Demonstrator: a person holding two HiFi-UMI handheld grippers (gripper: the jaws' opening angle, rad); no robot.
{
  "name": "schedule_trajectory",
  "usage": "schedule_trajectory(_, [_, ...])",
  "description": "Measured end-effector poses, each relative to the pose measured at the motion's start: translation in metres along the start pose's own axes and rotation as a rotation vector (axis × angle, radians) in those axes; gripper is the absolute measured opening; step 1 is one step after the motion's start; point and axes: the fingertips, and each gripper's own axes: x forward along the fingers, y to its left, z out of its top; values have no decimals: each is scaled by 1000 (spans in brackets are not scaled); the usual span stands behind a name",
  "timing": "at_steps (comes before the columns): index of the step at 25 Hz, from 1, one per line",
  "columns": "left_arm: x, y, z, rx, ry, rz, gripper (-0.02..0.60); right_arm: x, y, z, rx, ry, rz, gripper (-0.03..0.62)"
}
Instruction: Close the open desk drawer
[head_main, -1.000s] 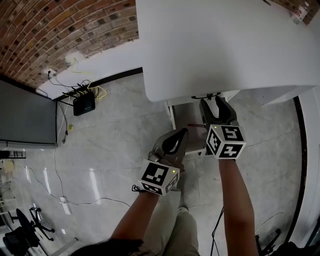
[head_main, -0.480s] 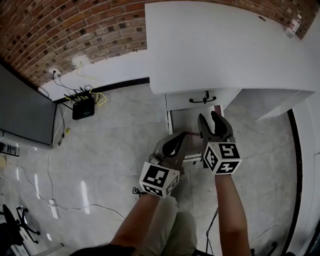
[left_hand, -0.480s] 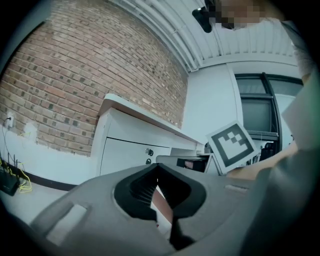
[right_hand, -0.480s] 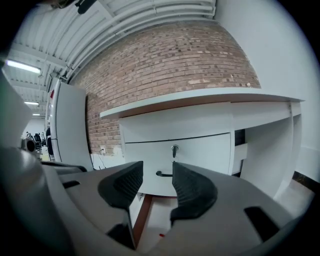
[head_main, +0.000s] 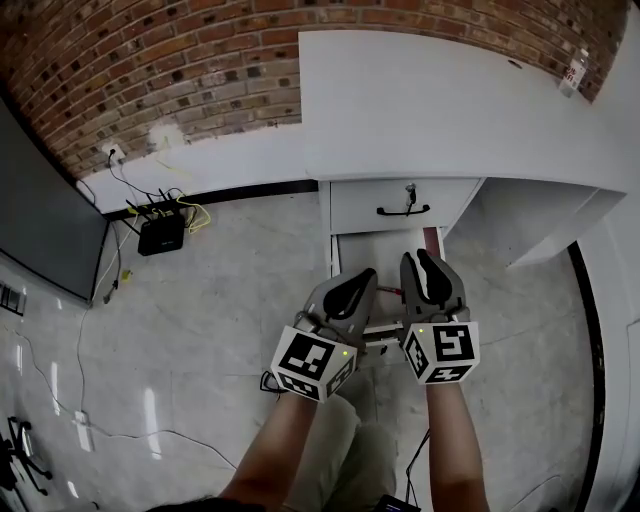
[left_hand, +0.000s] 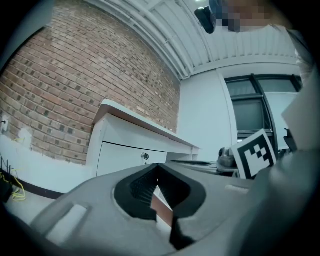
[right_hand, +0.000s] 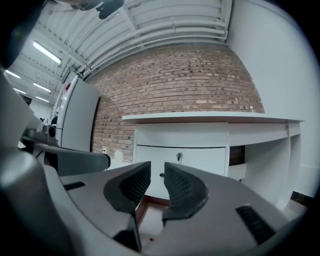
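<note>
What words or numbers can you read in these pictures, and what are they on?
No words or numbers can be read anywhere in these pictures.
Left cube and right cube: black and white squares only, no letters.
Bottle on the desk: its label is too small to read.

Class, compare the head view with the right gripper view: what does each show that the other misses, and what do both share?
Only the head view shows the black box with cables on the floor. Only the right gripper view shows the ceiling light strips. Both show the brick wall, the white desk and its closed upper drawer above the open lower drawer.
</note>
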Motion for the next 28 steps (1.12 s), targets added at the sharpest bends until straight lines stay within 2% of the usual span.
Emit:
schedule_trajectory(3, [0, -2, -1, 23, -12, -1, 6, -7, 3, -12, -15, -15, -6, 81])
schedule_trajectory(6, [2, -6, -6, 34, -26, -18, 6, -14, 5, -23, -24, -33, -13, 35])
schedule_trajectory(11, [4, -23, -23, 49, -18, -87, 6, -31, 4, -35, -28, -84, -21, 18])
schedule_trajectory(13, [1, -28, -24, 32, -46, -109, 6, -37, 3, -40, -33, -106, -28, 18])
schedule_trajectory(22, [-10, -40, -36, 76, -103, -116, 6, -64, 0, -76, -39, -148, -45, 18])
schedule_trajectory(26, [-19, -38, -50, 66, -103, -87, 6, -73, 1, -107, -33, -120, -45, 20])
schedule_trajectory(28, [-18, -39, -54, 104, -90, -73, 6, -76, 0, -127, -18, -101, -40, 23])
